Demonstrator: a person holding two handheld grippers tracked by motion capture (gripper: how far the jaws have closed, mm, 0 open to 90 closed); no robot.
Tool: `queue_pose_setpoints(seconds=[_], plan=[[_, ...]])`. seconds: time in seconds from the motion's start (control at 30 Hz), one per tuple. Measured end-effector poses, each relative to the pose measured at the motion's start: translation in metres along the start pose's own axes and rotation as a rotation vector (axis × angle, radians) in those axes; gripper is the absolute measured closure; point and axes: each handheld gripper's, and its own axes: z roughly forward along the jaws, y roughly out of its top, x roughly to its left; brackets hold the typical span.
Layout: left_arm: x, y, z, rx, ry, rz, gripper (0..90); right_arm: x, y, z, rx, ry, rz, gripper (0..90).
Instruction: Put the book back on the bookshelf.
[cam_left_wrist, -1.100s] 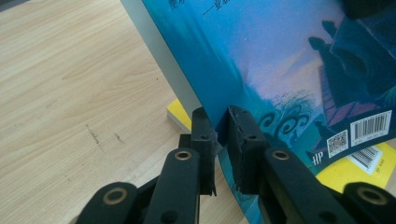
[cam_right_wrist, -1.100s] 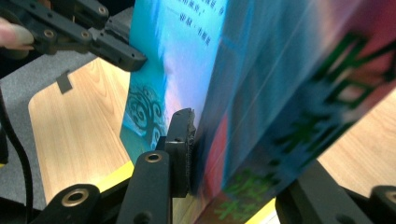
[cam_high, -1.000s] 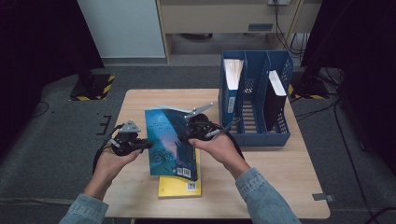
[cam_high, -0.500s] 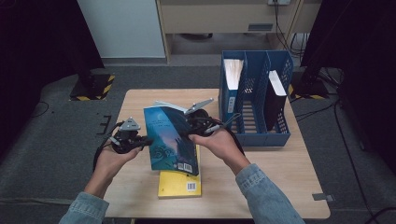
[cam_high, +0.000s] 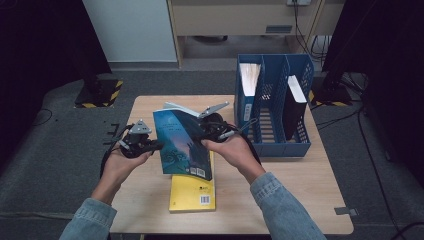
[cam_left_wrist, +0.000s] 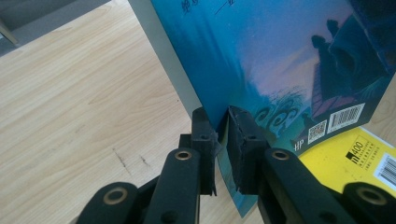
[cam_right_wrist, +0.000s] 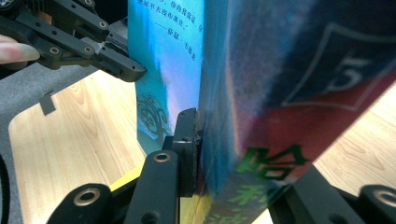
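Blue paperback (cam_high: 182, 145) was held tilted above the yellow book (cam_high: 193, 192), long axis toward the blue file rack (cam_high: 272, 145) on the right; both edges clamped: left gripper (cam_high: 152, 146), right gripper (cam_high: 207, 137), the latter nearer the rack, jaws just closed.

A light wooden surface (cam_high: 310, 190) stands on grey carpet floor (cam_high: 55, 165). Behind it are a white panel (cam_high: 127, 30) and a beige cabinet (cam_high: 235, 17).

Glossy paper cover on blue paperback book (cam_left_wrist: 280, 60); matt pale wood-grain tabletop (cam_left_wrist: 79, 107), lightly scratched; perforated blue plastic file rack (cam_high: 272, 125); matt black plastic fingers (cam_left_wrist: 243, 140).
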Motion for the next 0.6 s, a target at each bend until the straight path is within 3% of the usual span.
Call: queue_pose_setpoints(seconds=[0.6], plan=[[-0.013,-0.002,-0.007,0.016,0.010,0.052,80.9,0.005,-0.006,-0.012,-0.044,0.023,-0.004,68.7]])
